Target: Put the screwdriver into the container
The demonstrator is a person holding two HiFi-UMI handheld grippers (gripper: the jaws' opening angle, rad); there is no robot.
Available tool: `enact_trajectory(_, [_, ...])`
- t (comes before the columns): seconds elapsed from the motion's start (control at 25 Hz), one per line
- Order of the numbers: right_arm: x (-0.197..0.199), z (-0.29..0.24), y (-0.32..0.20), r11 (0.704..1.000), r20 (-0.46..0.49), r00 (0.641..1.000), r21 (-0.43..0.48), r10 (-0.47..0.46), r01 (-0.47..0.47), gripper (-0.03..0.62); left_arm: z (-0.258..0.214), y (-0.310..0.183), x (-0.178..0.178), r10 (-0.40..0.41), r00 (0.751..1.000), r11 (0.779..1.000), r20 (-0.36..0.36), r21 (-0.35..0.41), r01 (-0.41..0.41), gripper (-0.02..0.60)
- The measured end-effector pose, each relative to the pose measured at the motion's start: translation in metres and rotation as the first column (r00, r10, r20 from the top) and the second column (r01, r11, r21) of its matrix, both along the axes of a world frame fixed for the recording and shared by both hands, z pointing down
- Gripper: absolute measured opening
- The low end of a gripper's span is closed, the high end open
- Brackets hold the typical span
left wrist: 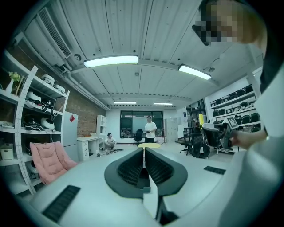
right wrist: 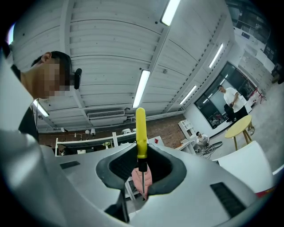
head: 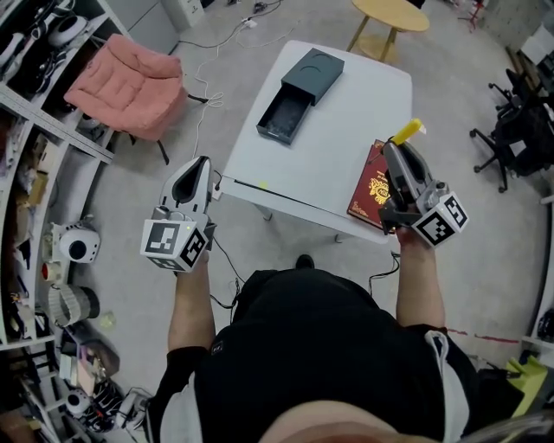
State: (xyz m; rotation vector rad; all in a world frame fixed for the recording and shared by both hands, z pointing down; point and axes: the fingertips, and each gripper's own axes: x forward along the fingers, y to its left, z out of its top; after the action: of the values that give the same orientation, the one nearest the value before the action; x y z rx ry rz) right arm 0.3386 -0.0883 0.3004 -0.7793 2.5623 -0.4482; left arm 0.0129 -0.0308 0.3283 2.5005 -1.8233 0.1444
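Observation:
My right gripper (head: 402, 149) is shut on a screwdriver (head: 408, 131) with a yellow handle, held up over the right edge of the white table (head: 346, 112). In the right gripper view the screwdriver (right wrist: 140, 137) stands upright between the jaws, its yellow handle above them and its thin shaft pinched low down. The dark container (head: 299, 93), an open drawer box, lies at the table's far left side. My left gripper (head: 197, 179) hangs off the table's left edge, shut and holding nothing; in the left gripper view its jaws (left wrist: 143, 162) meet.
A red book (head: 372, 186) lies at the table's near right edge under my right gripper. A pink chair (head: 130, 85) and shelving (head: 35, 130) stand on the left. A round yellow table (head: 391, 16) stands beyond, an office chair (head: 519, 130) at right. Cables run over the floor.

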Motion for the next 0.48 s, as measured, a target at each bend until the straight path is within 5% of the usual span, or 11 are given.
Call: enact_trajectory(0.48, [-0.015, 0.005, -0.022, 1.000, -0.036, 0.999, -0.001, -0.005, 0.005, 0.083, 0.006, -0.027, -0.014, -0.009, 1.000, 1.000, -0.002, -0.007, 0.009, 0.026])
